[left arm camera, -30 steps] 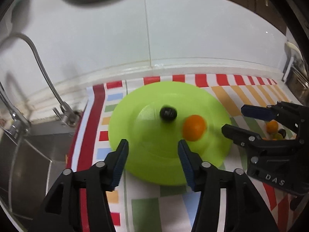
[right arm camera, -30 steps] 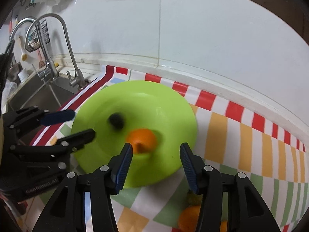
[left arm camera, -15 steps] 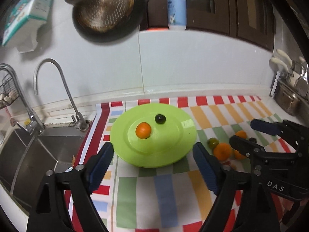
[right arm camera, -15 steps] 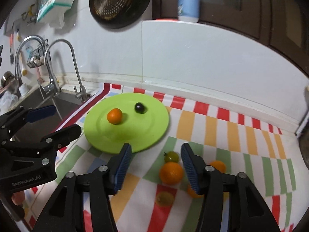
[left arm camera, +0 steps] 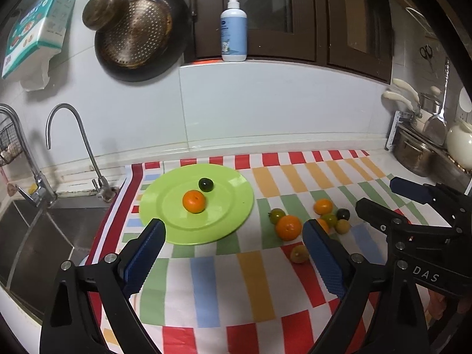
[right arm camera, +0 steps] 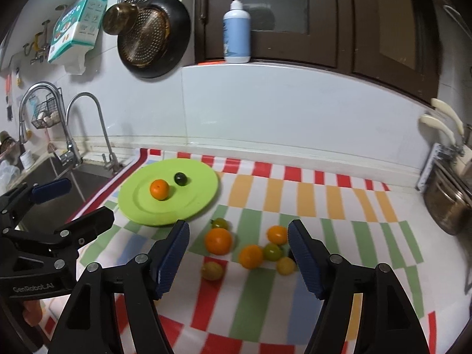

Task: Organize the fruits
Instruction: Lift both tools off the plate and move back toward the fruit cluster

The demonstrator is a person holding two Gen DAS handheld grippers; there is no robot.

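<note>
A lime green plate [left arm camera: 224,221] [right arm camera: 200,200] lies on the striped cloth and holds an orange fruit [left arm camera: 193,201] [right arm camera: 159,189] and a dark round fruit [left arm camera: 206,184] [right arm camera: 180,178]. Right of the plate lie several loose fruits: a large orange [left arm camera: 288,227] [right arm camera: 218,240], smaller oranges [left arm camera: 322,206] [right arm camera: 250,256], green ones [left arm camera: 276,215] [right arm camera: 272,252] and yellow ones [left arm camera: 299,253] [right arm camera: 211,270]. My left gripper [left arm camera: 233,253] is open and empty, held back above the cloth's near part. My right gripper [right arm camera: 238,252] is open and empty above the loose fruits.
A steel sink [left arm camera: 35,236] with two taps [left arm camera: 73,147] lies left of the cloth. Pots [left arm camera: 419,153] and a rack stand at the right. A pan [left arm camera: 138,32], a soap bottle [left arm camera: 233,29] and a box [left arm camera: 35,26] are on the back wall.
Both grippers have pulled back and up from the plate and opened wider. The orange fruit has rolled left across the plate. The loose fruits have come into view.
</note>
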